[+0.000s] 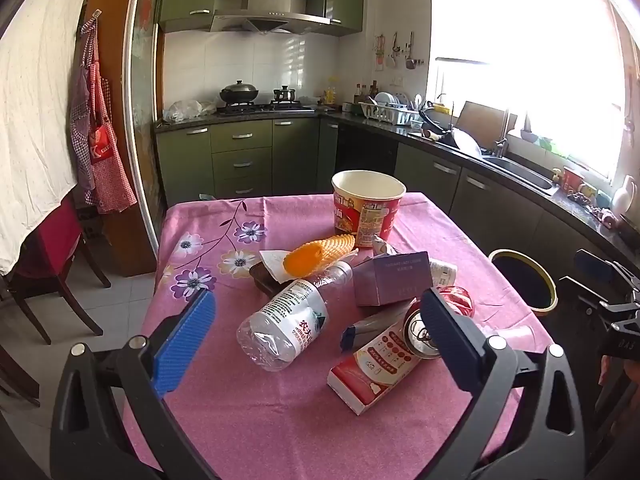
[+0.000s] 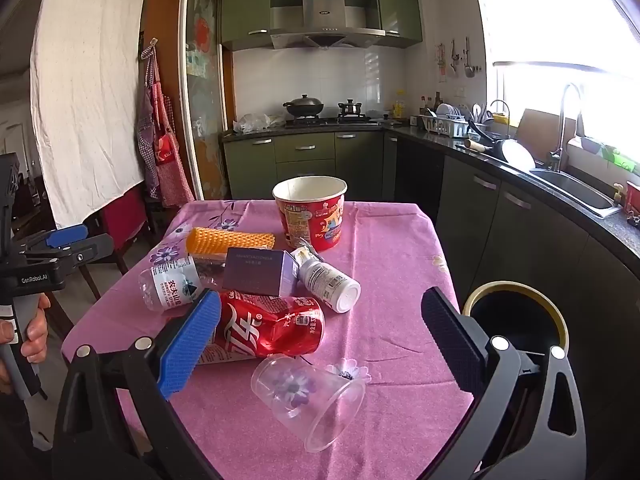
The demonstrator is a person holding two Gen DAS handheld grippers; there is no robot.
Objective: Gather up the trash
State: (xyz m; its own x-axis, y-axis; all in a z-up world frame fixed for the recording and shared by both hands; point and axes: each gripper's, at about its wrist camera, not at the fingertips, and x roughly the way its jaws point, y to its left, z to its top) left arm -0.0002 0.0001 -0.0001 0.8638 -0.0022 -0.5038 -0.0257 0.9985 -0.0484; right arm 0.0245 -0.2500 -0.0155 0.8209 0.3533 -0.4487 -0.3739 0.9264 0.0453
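Trash lies heaped on a pink flowered tablecloth (image 1: 280, 420): a clear water bottle (image 1: 284, 324), a red-and-white carton (image 1: 372, 368), a crushed red cola can (image 2: 272, 326), a purple box (image 1: 390, 280), orange foam netting (image 1: 316, 254), a white pill bottle (image 2: 330, 284), a clear plastic cup (image 2: 308, 396) on its side and a red noodle tub (image 1: 368, 206). My left gripper (image 1: 316, 344) hovers open above the bottle and carton, holding nothing. My right gripper (image 2: 320, 344) is open over the can and cup, also holding nothing. A black bin with a yellow rim (image 2: 516, 320) stands beside the table's right edge.
Green kitchen cabinets and a dark counter with a sink (image 2: 576, 190) run along the right and back. A stove with pots (image 1: 260, 104) is at the far wall. A dark wooden chair (image 1: 44, 272) stands left of the table. A hand (image 2: 32, 328) holds the left gripper's handle.
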